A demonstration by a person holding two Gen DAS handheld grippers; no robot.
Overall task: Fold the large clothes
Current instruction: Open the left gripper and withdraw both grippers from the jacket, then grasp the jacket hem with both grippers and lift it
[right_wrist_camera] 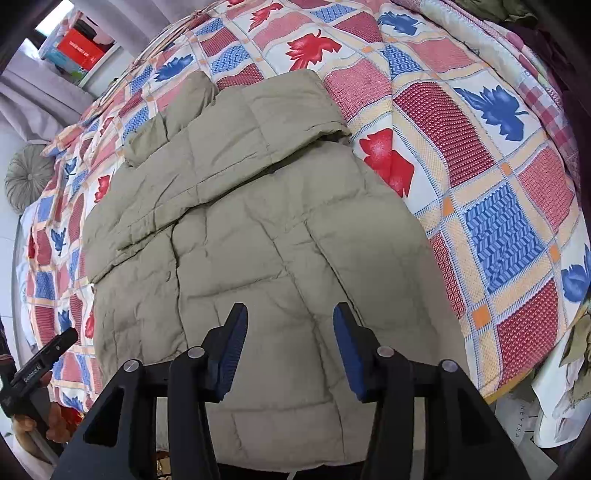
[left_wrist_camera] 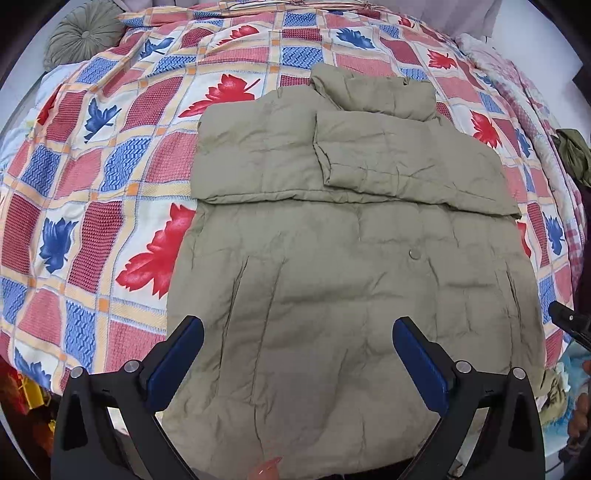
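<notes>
One olive quilted jacket [left_wrist_camera: 351, 280] lies flat on the patchwork leaf-print bedspread [left_wrist_camera: 110, 184], its two sleeves folded across the chest and its collar toward the far end of the bed, with one snap button [left_wrist_camera: 416, 254] showing near the middle. Two grippers hang above its near hem — the left gripper [left_wrist_camera: 297, 328] with its fingers spread wide, the right gripper [right_wrist_camera: 290, 314] with its fingers partly apart — and neither has cloth between its blue pads. One round grey-green cushion [left_wrist_camera: 83, 35] sits at the far corner.
</notes>
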